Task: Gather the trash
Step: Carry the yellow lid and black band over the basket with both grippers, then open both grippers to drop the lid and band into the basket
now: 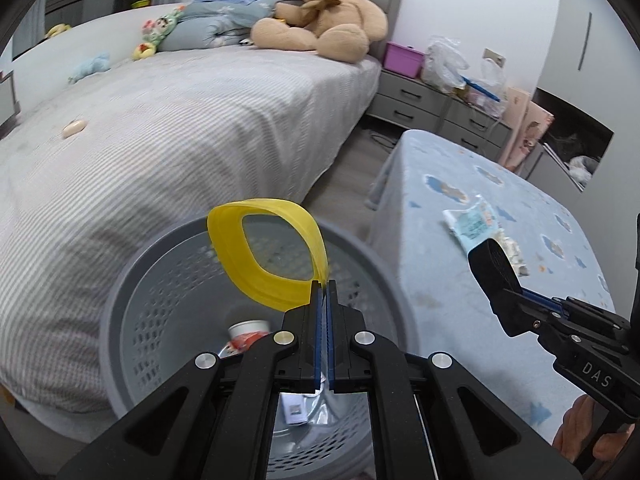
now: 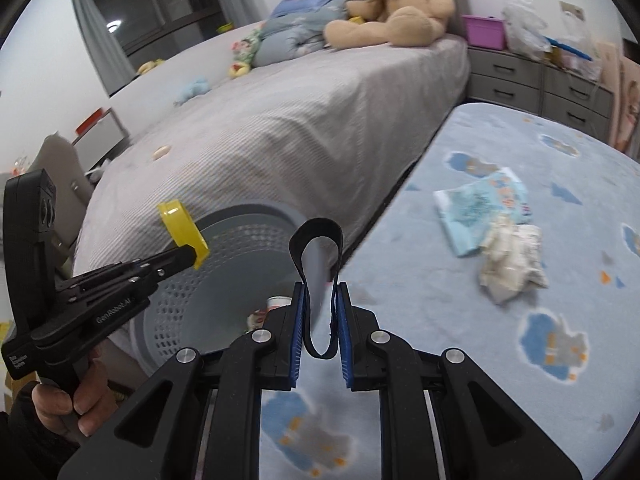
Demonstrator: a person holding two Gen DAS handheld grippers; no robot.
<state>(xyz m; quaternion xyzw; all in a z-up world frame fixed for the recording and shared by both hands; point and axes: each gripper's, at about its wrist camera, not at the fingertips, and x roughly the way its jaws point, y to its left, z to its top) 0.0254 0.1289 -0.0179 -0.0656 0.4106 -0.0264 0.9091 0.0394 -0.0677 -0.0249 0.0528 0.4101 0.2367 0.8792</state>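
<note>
My left gripper (image 1: pixel 324 286) is shut on a yellow plastic ring (image 1: pixel 267 252) and holds it over the grey perforated trash basket (image 1: pixel 132 304). The basket holds a paper cup (image 1: pixel 247 332) and a small white packet (image 1: pixel 295 410). My right gripper (image 2: pixel 321 292) is shut on a black flexible ring (image 2: pixel 318 256), squeezed into a loop, beside the basket's rim (image 2: pixel 248 210) above the blue table. A light-blue wrapper (image 2: pixel 484 208) and a crumpled tissue wad (image 2: pixel 512 264) lie on the table to the right. The right gripper also shows in the left wrist view (image 1: pixel 494 268).
The basket stands between a grey striped bed (image 1: pixel 180 120) and the table with a blue cloud cloth (image 2: pixel 520 360). A teddy bear (image 1: pixel 328 12), pillows and small toys lie on the bed. Grey drawers (image 1: pixel 420 100) with bags stand behind.
</note>
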